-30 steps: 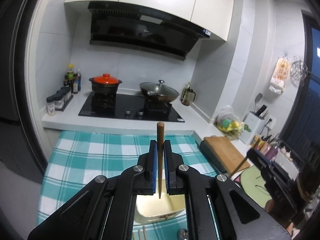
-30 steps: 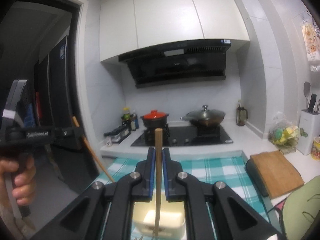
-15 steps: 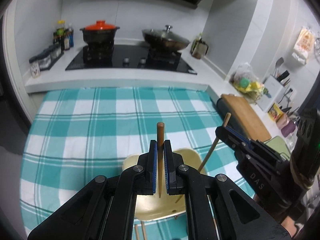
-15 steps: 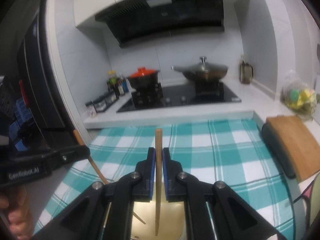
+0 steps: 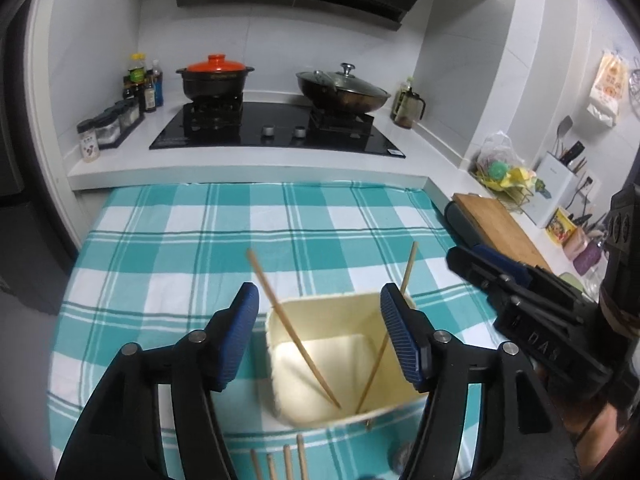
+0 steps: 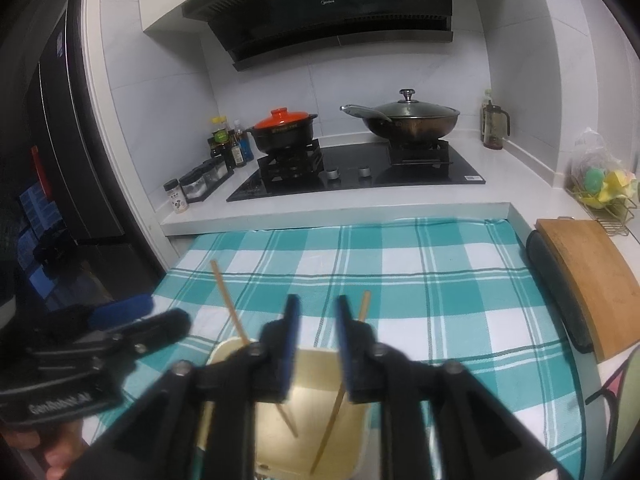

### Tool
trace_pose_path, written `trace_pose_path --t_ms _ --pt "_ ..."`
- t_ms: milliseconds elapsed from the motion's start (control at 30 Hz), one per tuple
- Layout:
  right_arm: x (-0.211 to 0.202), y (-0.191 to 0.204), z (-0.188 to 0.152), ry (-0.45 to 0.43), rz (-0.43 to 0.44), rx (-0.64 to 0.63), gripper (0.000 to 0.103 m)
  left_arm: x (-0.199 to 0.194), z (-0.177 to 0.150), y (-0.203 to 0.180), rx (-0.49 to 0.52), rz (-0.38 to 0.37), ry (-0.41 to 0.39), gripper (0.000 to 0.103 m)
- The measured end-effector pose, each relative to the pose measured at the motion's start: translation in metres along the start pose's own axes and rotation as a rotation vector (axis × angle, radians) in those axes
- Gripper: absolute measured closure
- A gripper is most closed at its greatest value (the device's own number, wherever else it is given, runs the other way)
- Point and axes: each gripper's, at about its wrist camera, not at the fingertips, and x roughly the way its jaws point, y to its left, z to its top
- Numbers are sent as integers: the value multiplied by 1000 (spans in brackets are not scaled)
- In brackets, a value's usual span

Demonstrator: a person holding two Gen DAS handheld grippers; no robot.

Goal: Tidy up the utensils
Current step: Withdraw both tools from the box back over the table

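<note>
Left wrist view, cream container (image 5: 340, 364), two chopsticks (image 5: 294, 332) leaning inside, apparently crossing.

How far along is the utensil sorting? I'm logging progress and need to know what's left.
Done: two chopsticks stand tilted in the cream container on the checked cloth. In hand: nothing; the left gripper and right gripper are both opening, with no pad touching a stick. Left: at least four more sticks lie on the cloth near the container's front edge.
</note>
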Motion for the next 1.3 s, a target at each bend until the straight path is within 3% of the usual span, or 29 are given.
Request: trace_pose_path --t_ms 33,133,233,367,500,600,700,733,833,933,1300 --pt "-7 -1 -3 -11 -6 4 60 -11 -8 3 5 9 -16 25" --pt "-34 -1 -19 -29 -18 -9 60 -48 -45 14 21 54 -84 7" --pt "-65 0 -46 -19 -39 -36 60 -82 -95 25 66 122 -144 5" --pt "-107 -5 -94 18 -57 -43 59 -105 -164 50 50 129 -74 5" --pt "-143 -11 -156 57 -84 -2 59 -110 -225 73 4 110 114 5" --pt "-164 -17 -206 72 -141 50 59 -119 -268 83 -30 209 127 3" --pt "-181 -25 -258 91 -176 149 54 -130 -299 86 -48 237 128 3" --pt "-184 -26 -275 105 -191 186 48 -133 -306 85 -61 238 130 3" --pt "-186 -27 -315 172 -226 212 47 -141 -315 86 -118 193 120 3" --pt "-190 -25 -339 208 -273 184 47 -145 -317 78 -120 227 83 3" --pt "-192 -24 -348 203 -247 227 47 -127 -327 68 -125 224 119 3"
